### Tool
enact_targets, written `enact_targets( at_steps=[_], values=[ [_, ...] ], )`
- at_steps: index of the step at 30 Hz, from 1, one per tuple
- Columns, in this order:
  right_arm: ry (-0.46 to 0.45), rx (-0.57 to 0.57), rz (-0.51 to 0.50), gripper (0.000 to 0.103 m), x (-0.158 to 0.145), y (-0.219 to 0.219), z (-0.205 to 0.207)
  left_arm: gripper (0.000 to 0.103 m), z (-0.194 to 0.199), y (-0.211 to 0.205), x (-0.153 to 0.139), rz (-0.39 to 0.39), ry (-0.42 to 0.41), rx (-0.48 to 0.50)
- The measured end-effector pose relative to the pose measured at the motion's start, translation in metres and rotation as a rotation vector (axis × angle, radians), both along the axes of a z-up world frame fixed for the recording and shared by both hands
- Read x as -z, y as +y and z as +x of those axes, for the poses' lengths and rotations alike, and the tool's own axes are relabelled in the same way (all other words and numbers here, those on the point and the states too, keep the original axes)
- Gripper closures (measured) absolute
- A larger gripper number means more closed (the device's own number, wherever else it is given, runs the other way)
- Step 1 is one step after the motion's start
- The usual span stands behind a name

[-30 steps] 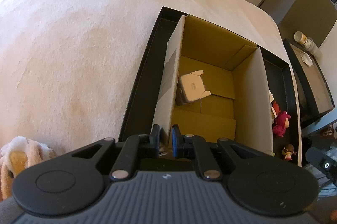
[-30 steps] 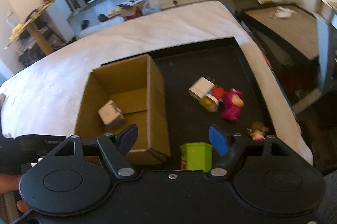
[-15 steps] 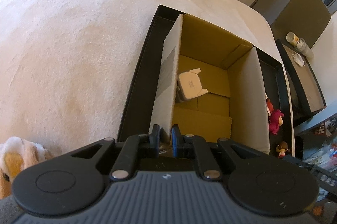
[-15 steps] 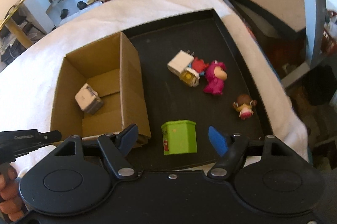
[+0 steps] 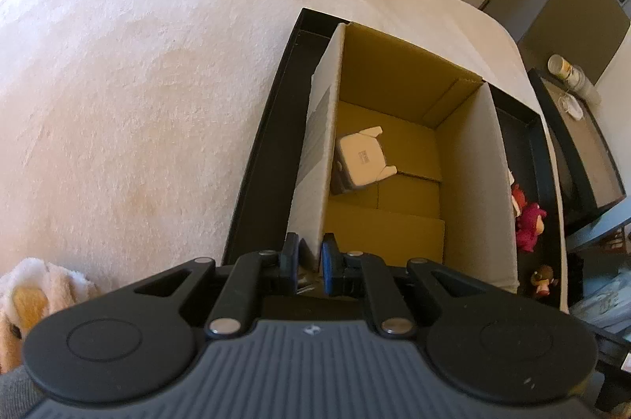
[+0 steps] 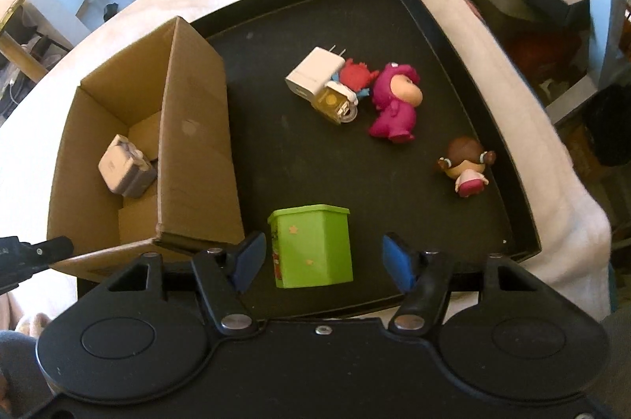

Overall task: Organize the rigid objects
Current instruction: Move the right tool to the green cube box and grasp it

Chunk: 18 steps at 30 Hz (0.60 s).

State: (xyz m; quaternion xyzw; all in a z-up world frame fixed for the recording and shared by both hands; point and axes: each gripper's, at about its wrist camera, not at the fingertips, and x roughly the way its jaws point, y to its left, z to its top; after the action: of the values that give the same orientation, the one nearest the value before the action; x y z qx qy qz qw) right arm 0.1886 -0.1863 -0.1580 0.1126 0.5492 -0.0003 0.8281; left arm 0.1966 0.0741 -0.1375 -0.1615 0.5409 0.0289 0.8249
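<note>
Right gripper brought down over the green box; no grip made yet.

The right gripper (image 6: 321, 257) has been lowered since a second ago, and its jaws have just been closing, though a gap is seen on both sides of the green box (image 6: 311, 245) now between them. A pick for the cardboard box (image 6: 197, 158) is judged imminent. The green box stands upright near the front edge of the black tray (image 6: 453, 24), long axis vertical, rim upward. The left gripper (image 5: 309, 261) is pressed onto the cardboard box's near wall. Beyond lie a white charger (image 6: 313, 75) and toy figures.
</note>
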Motion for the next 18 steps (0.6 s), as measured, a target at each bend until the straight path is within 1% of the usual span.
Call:
enact_targets(
  at_steps=[11, 13, 16, 17, 18],
  values=[
    [0.017, -0.002, 0.070, 0.039, 0.024, -0.013, 0.007, 0.092, 0.003, -0.002, 0.002, 0.023, 0.011, -0.001],
    [0.018, -0.003, 0.078, 0.041, 0.027, -0.014, 0.008, 0.092, 0.004, -0.004, 0.002, 0.033, 0.015, 0.000],
    [0.028, -0.001, 0.100, 0.047, 0.032, -0.016, 0.009, 0.092, 0.005, -0.005, 0.003, 0.041, 0.018, 0.002],
    [0.032, -0.003, 0.103, 0.051, 0.035, -0.017, 0.009, 0.092, 0.005, -0.005, 0.003, 0.043, 0.019, 0.003],
    [0.036, 0.000, 0.106, 0.051, 0.036, -0.017, 0.009, 0.092, 0.005, -0.005, 0.003, 0.044, 0.020, 0.002]
  ],
)
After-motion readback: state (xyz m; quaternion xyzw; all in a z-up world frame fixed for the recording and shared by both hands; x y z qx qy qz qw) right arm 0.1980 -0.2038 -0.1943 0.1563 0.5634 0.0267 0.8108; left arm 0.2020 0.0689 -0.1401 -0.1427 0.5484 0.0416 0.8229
